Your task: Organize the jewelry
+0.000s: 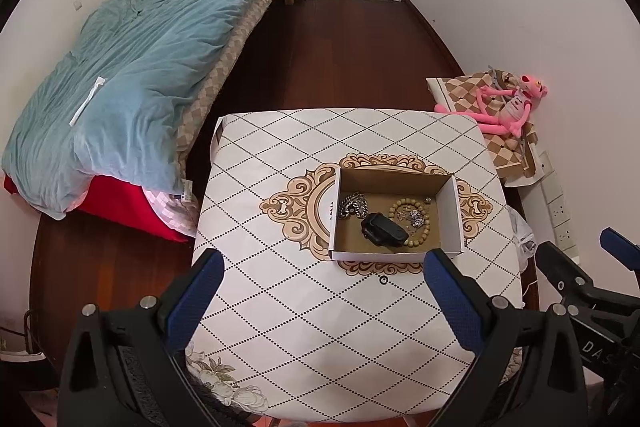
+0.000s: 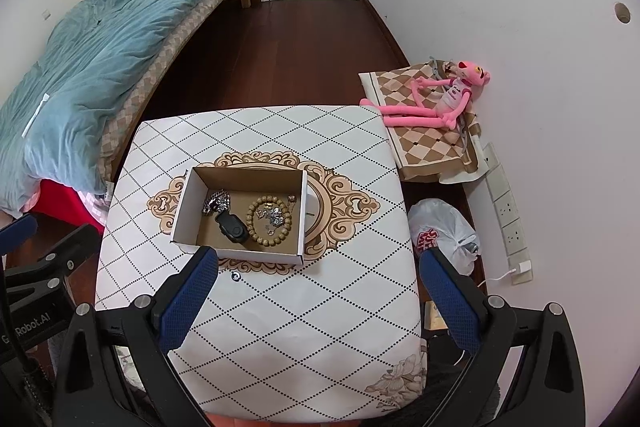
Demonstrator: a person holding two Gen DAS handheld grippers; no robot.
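Note:
An open cardboard box (image 1: 450,215) (image 2: 182,203) stands in the middle of a small table (image 1: 280,307) (image 2: 340,307) with a diamond-patterned cloth. Inside lie a silver chain (image 1: 353,205) (image 2: 218,203), a black watch (image 1: 382,230) (image 2: 232,227), a wooden bead bracelet (image 1: 420,237) (image 2: 280,235) and small silver pieces (image 1: 414,217) (image 2: 274,217). A small ring (image 1: 383,280) (image 2: 235,275) lies on the cloth in front of the box. My left gripper (image 1: 320,291) and right gripper (image 2: 320,287) are both open and empty, held above the table's near side.
A bed with a blue duvet (image 1: 128,67) (image 2: 92,59) is on the left. A pink plush toy (image 1: 508,103) (image 2: 436,103) lies on a checkered cloth at the right. A white plastic bag (image 2: 444,231) and wall sockets (image 2: 510,223) are by the right wall.

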